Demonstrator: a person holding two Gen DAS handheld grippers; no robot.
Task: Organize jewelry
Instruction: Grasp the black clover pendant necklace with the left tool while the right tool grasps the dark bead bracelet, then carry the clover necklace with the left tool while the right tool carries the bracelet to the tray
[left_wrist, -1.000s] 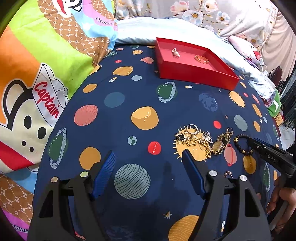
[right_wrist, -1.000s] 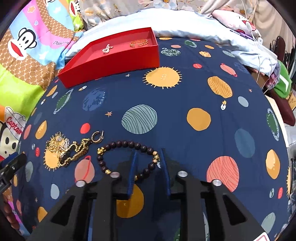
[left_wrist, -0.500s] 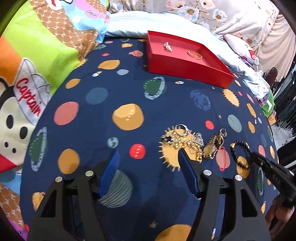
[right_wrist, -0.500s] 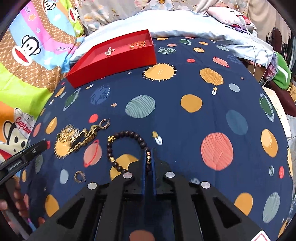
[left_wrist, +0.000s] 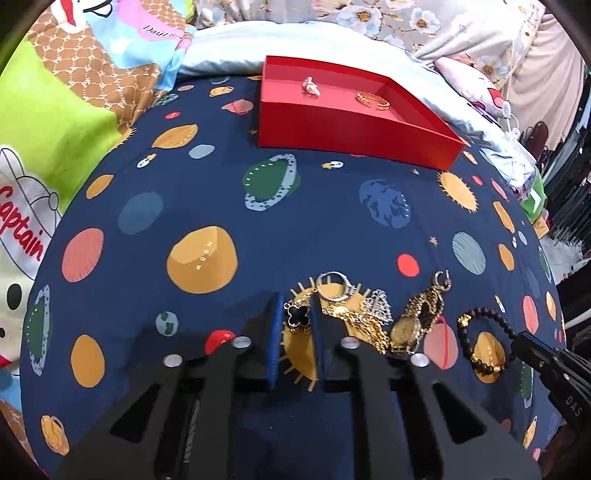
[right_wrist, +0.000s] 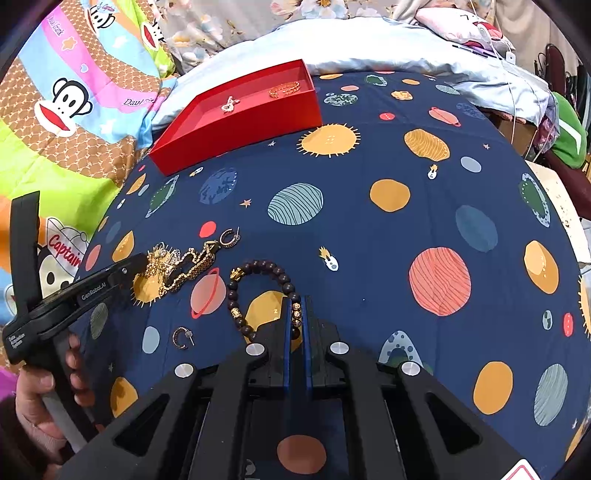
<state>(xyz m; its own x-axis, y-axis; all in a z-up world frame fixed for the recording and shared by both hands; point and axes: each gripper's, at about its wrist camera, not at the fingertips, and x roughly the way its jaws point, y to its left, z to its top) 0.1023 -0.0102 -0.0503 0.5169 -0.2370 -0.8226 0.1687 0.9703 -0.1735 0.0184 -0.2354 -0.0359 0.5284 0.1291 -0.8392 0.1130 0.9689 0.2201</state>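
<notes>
Left edge of the bed: cartoon monkey blanket (left_wrist: 55, 155), bunched against the navy planet-print sheet (left_wrist: 207, 199) that carries everything. Left gripper (left_wrist: 297, 317) points down at the near side of the sheet; its jaws have just been closing and now sit close on either side of a black clover charm (left_wrist: 296, 318) on a gold chain, pads at the charm's edges, firm contact hard to confirm. Just right of it lies the tangled pile: silver hoop (left_wrist: 334, 286), gold chain (left_wrist: 354, 321), silver pendant (left_wrist: 377, 312), gold watch (left_wrist: 410, 325), all touching or overlapping. Red tray (left_wrist: 354, 125) sits at the far side of the sheet, near the pale pillow edge, holding a small silver piece (left_wrist: 310, 86) at left and a gold ring-like piece (left_wrist: 373, 100) at right, apart from each other. Right of the pile, the dark bead bracelet (right_wrist: 258, 295) lies flat; right gripper (right_wrist: 297, 314) has its jaws together, clamped on the bracelet's near-right section with the gold beads. A small hoop earring (right_wrist: 183, 338) lies alone left of the bracelet in the right wrist view, another hoop (right_wrist: 229, 238) beyond it by the pile. A hand (right_wrist: 44, 398) grips the left tool's handle at that view's lower left.
</notes>
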